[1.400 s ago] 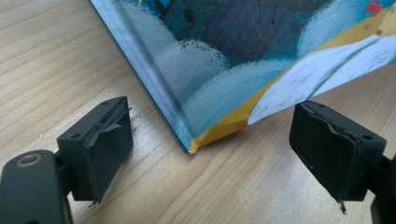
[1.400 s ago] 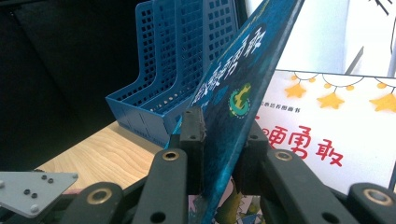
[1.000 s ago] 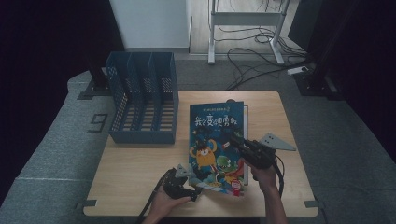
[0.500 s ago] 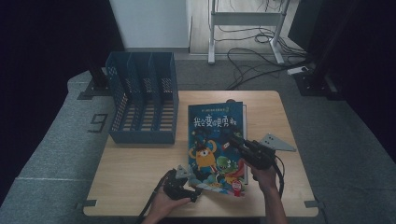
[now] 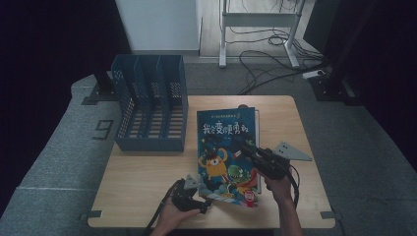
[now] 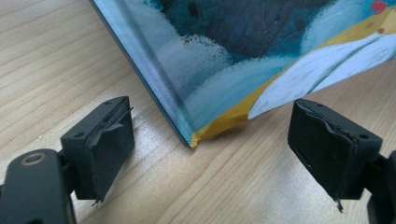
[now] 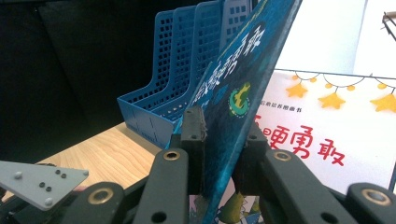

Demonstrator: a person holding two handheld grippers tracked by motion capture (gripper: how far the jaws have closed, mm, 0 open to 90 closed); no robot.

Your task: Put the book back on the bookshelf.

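Between the right tool's [image 7: 219,154] pads, apparently, the book cover [image 7: 238,88] stands lifted.

1. The left gripper [image 5: 196,196] sits at about 7 o'clock in the high view, held low by the left hand [image 5: 173,216], its jaws spread wide apart with nothing pressed between the pads.
2. The right gripper [image 5: 244,146] points toward 10 o'clock, jaws clamped nearly together, gripped by the right hand [image 5: 278,188].

My wooden table [image 5: 147,196] stands on grey carpet [image 5: 49,177]; beyond, a white wall [image 5: 157,24], a metal stand [image 5: 258,19], floor cables [image 5: 265,59]; surroundings dark.
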